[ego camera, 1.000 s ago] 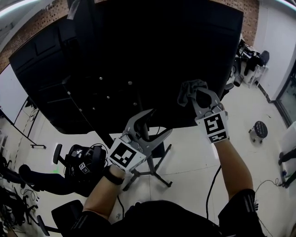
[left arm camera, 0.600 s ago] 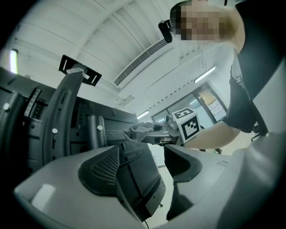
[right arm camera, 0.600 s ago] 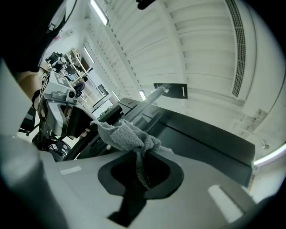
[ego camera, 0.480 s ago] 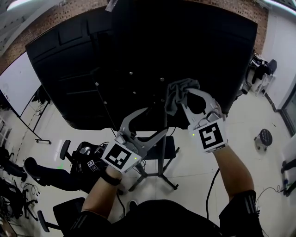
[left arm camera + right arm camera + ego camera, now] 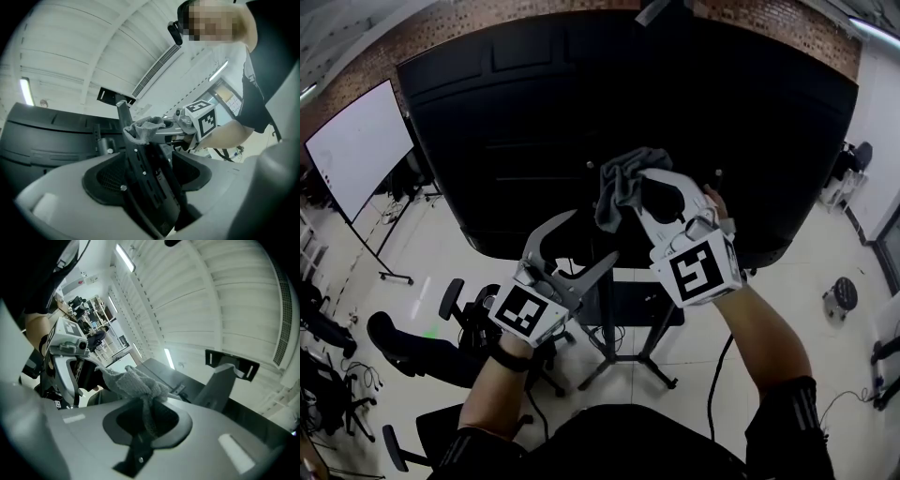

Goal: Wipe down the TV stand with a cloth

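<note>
The black back of the TV (image 5: 581,112) fills the top of the head view, carried on a black stand column (image 5: 607,309) with splayed legs. My right gripper (image 5: 623,192) is shut on a bunched grey cloth (image 5: 622,183) and presses it against the TV's back, just above the column. The right gripper view shows the cloth (image 5: 133,380) hanging between the jaws of that gripper (image 5: 146,408). My left gripper (image 5: 592,239) sits lower, its jaws either side of the column (image 5: 140,173), which fills the gap in the left gripper (image 5: 147,183). The cloth (image 5: 143,129) touches the column's top there.
A whiteboard (image 5: 356,141) stands at the left and a brick wall (image 5: 787,28) behind the TV. Office chairs (image 5: 459,309) crowd the floor at lower left. A small stool (image 5: 844,295) is at the right. A black cable (image 5: 717,375) hangs beside my right arm.
My right gripper has carried the cloth leftwards across the TV's back, from near its right edge to above the column. The left gripper stays at the column. The head view has swung.
</note>
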The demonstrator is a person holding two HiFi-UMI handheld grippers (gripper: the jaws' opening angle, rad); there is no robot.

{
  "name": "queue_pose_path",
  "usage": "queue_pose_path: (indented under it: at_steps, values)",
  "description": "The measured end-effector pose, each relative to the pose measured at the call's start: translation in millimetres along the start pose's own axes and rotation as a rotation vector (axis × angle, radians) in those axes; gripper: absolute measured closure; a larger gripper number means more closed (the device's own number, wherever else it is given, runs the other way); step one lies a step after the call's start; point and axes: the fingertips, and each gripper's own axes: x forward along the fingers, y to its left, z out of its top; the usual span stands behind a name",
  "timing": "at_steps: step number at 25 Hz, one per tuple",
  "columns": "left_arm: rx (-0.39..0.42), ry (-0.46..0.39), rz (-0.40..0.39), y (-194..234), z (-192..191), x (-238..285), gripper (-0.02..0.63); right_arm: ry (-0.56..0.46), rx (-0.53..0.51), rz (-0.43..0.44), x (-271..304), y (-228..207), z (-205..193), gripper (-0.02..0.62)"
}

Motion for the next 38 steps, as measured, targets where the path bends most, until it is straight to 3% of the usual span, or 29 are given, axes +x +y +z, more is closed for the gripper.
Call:
queue_pose_path:
  at_steps: [10,22,28,38]
  values:
    - [0.002,0.050,0.106,105,-9,-87,0.276,0.000,-0.053,0.095,137,69,60,0.563]
    - [-0.013,0.054,0.156,169,-23,-138,0.276,0.188,-0.346,0.141,250,124,68,0.563]
    - [-0.034,0.037,0.134,172,-29,-142,0.276,0.319,-0.440,0.138,263,122,42,0.563]
    - [-0.066,-0.002,0.029,144,-36,-108,0.276,0.512,-0.551,0.093,216,90,0,0.563]
